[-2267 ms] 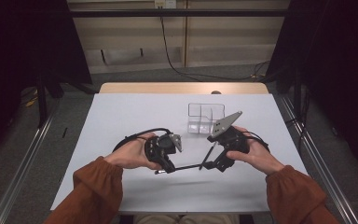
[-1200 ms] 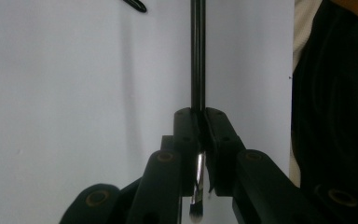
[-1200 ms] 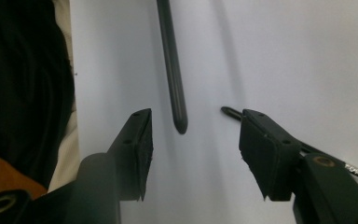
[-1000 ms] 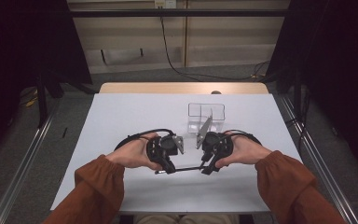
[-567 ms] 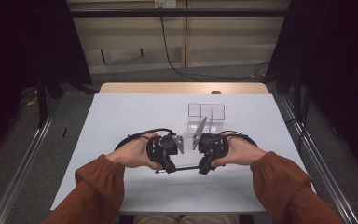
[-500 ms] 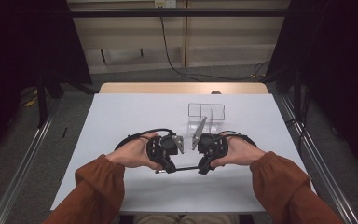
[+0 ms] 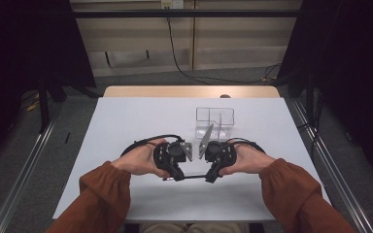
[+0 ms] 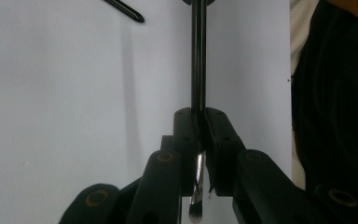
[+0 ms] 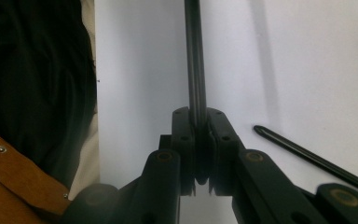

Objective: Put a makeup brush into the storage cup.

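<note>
On the white counter point(image 7: 126, 126) sits a clear plastic organiser box with dividers point(image 7: 215, 121), just beyond your hands; you cannot tell from the high view whether its compartments hold anything.

Compared with a couple of seconds ago, your right hand point(image 7: 245, 159) has swung inward and now sits near your left hand point(image 7: 138, 160), with the grey plate on its gripper tipped upright. Over the last half second little has changed.

A thin black brush with a slim rod-like handle and a silver ferrule point(image 8: 197, 70) stretches level between the two grippers, just above the counter near its front edge. Your left hand-held gripper point(image 8: 198, 140) is clamped on the brush end, with the ferrule and dark bristles showing between its jaws. Your right hand-held gripper point(image 9: 198, 140) is closed around the other end of the handle point(image 9: 194, 60), its tapered tip showing between the jaws.

A second thin black stick with a pointed tip point(image 9: 307, 158) lies on the counter beside the right gripper, apart from the held brush.
</note>
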Tool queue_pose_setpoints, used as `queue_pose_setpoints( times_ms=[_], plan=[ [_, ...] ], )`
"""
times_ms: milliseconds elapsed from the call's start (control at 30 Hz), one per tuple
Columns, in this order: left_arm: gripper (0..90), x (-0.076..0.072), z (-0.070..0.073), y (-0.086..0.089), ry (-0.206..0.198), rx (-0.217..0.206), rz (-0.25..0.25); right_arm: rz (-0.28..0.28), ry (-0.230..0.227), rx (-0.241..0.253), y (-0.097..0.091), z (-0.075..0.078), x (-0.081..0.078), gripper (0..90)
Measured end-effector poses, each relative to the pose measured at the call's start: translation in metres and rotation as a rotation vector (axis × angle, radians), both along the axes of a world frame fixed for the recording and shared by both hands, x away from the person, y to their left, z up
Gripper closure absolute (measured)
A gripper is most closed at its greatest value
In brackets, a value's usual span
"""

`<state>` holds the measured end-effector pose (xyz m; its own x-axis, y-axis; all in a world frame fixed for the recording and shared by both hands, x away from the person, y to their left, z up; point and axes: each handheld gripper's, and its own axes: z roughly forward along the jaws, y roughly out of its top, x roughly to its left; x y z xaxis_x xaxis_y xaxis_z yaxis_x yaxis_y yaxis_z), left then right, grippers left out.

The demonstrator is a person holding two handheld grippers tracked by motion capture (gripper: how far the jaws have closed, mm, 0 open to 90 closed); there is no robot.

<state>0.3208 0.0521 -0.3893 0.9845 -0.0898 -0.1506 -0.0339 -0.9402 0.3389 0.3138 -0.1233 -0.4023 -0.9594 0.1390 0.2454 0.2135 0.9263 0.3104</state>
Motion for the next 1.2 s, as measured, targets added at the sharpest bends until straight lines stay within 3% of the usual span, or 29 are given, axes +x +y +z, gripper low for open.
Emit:
queue_pose_setpoints(
  times_ms=[233, 533, 600, 700, 767, 933, 1000, 1100, 1200],
  plan=[
    [83.2, 0.001, 0.000, 0.000, -0.015, -0.013, -0.016, 0.004, -0.004, 0.012, -0.002, -0.001, 0.001, 83.7],
    [76.3, 0.004, -0.001, 0.006, -0.021, -0.066, 0.045, -0.019, -0.019, 0.024, -0.007, 0.001, 0.001, 83.8],
    [73.0, 0.004, 0.000, 0.006, -0.028, -0.094, 0.072, -0.018, -0.017, 0.017, -0.007, 0.001, 0.000, 83.8],
    [67.0, 0.005, 0.001, 0.009, -0.014, -0.129, 0.098, -0.017, -0.022, 0.020, -0.007, 0.000, 0.001, 83.8],
    [61.2, 0.006, 0.001, 0.010, -0.032, -0.148, 0.113, -0.024, -0.023, 0.024, -0.007, 0.000, 0.001, 83.8],
    [40.3, 0.009, -0.004, 0.014, -0.026, -0.162, 0.151, -0.033, -0.035, 0.049, -0.010, 0.004, 0.001, 83.8],
    [32.8, 0.010, -0.005, 0.015, -0.045, -0.153, 0.166, -0.043, -0.043, 0.053, -0.011, 0.005, 0.000, 83.8],
    [20.2, 0.009, -0.004, 0.016, -0.068, -0.169, 0.198, -0.050, -0.047, 0.056, -0.015, 0.005, 0.001, 83.8],
    [13.8, 0.009, -0.002, 0.018, -0.078, -0.193, 0.224, -0.061, -0.049, 0.061, -0.018, 0.004, 0.002, 83.8]
  ],
)
